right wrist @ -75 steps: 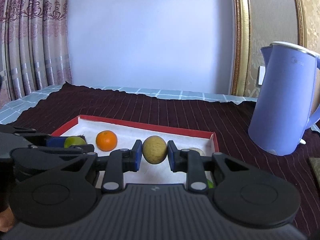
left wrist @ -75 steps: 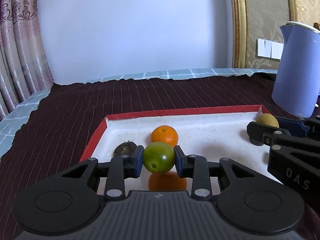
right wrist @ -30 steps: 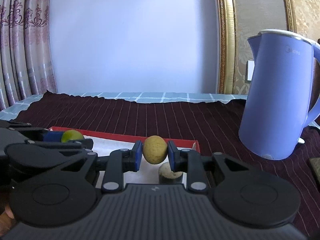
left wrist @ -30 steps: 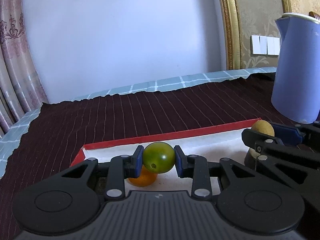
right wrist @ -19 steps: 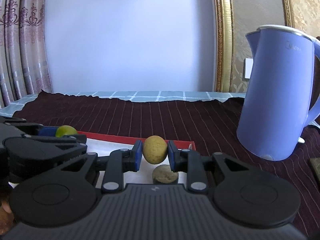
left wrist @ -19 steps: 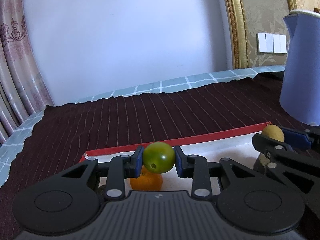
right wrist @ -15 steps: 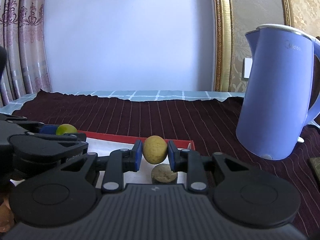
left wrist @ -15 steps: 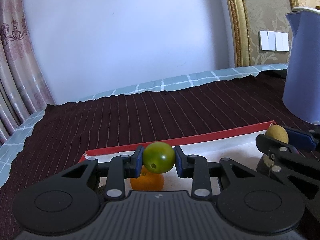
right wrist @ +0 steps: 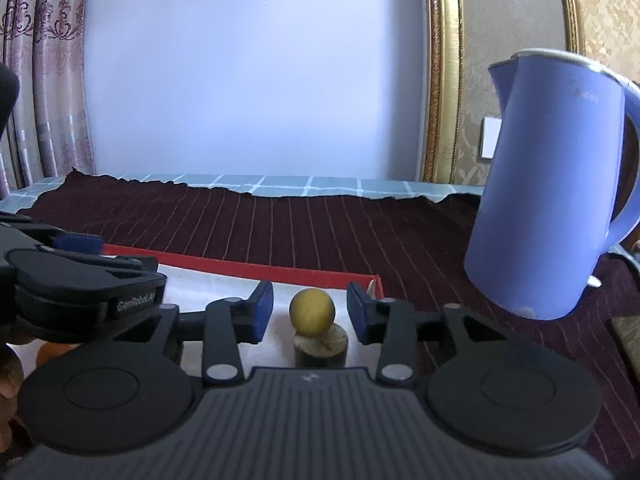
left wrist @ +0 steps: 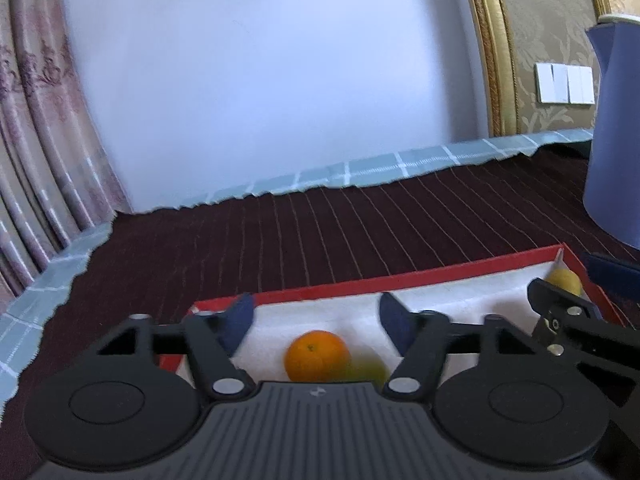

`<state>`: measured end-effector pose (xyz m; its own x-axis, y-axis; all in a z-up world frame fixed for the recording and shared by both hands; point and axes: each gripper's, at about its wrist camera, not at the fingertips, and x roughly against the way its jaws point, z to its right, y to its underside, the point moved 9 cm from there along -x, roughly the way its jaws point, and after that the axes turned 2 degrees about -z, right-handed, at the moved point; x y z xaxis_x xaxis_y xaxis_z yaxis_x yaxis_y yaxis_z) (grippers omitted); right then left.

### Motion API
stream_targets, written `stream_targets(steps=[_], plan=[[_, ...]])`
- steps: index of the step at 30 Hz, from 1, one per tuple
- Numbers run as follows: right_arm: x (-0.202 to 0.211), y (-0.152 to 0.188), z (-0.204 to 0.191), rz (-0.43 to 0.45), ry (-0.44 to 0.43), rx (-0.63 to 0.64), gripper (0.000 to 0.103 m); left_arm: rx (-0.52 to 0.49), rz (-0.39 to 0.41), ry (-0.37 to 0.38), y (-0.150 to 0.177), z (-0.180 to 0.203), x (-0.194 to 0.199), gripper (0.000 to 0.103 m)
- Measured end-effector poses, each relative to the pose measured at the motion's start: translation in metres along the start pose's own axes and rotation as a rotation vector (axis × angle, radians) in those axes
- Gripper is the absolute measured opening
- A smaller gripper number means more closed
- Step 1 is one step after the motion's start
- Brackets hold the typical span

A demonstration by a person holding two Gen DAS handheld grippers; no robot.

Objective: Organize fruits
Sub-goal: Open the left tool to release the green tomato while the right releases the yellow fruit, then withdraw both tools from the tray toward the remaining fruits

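The left gripper (left wrist: 316, 316) has its jaws spread and opening, pressing on nothing. Just below them an orange (left wrist: 317, 355) lies in the red-rimmed tray (left wrist: 420, 278); its lower edge is cut off by the gripper's body. Beside it a green fruit (left wrist: 370, 369) shows only as a blurred smear, half hidden behind the same body, so whether it rests on the tray floor cannot be told.

The right gripper (right wrist: 310, 312) is opening too, its blue pads standing clear on both sides of a yellow fruit (right wrist: 312, 311). That fruit sits upon a dark, round, flat-topped thing (right wrist: 320, 346) whose base is hidden and whose kind is hard to make out. In the right wrist view the left gripper's side bears white lettering that reads roughly "GenRobot.AI". At the lower left edge of that view a bit of a hand (right wrist: 8, 376) is cut off.

Farther off, the tray lies on a dark striped cloth (right wrist: 320, 236) spread over the desk. A blue kettle (right wrist: 552, 200) stands right of the tray; its faint mark is unreadable. Behind hang curtains (right wrist: 40, 80).
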<state>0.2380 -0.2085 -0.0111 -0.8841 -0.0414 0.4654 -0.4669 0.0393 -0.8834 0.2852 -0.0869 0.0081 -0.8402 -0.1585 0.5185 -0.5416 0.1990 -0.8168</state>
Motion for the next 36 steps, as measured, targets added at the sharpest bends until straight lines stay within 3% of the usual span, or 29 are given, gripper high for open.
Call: stream_targets(steps=[3, 7, 11, 19, 22, 36], plan=[[0.0, 0.0, 0.002, 0.0, 0.0, -0.011, 0.05, -0.012, 0.009, -0.02, 0.0, -0.003, 0.004, 0.072], [0.004, 0.0, 0.002, 0.02, 0.017, -0.004, 0.078, 0.005, -0.013, -0.03, 0.005, -0.01, 0.004, 0.073], [0.008, -0.001, 0.002, 0.038, 0.02, -0.005, 0.096, 0.03, -0.042, -0.027, 0.014, -0.019, 0.002, 0.073], [0.009, 0.001, -0.001, 0.042, 0.024, 0.018, 0.103, 0.051, -0.07, -0.039, 0.026, -0.031, 0.001, 0.073], [0.009, 0.002, 0.0, 0.039, 0.016, 0.012, 0.103, 0.057, -0.075, -0.046, 0.03, -0.036, 0.003, 0.083], [0.012, 0.009, -0.006, 0.026, -0.012, 0.03, 0.103, 0.113, -0.076, -0.026, 0.059, -0.063, 0.03, 0.083]])
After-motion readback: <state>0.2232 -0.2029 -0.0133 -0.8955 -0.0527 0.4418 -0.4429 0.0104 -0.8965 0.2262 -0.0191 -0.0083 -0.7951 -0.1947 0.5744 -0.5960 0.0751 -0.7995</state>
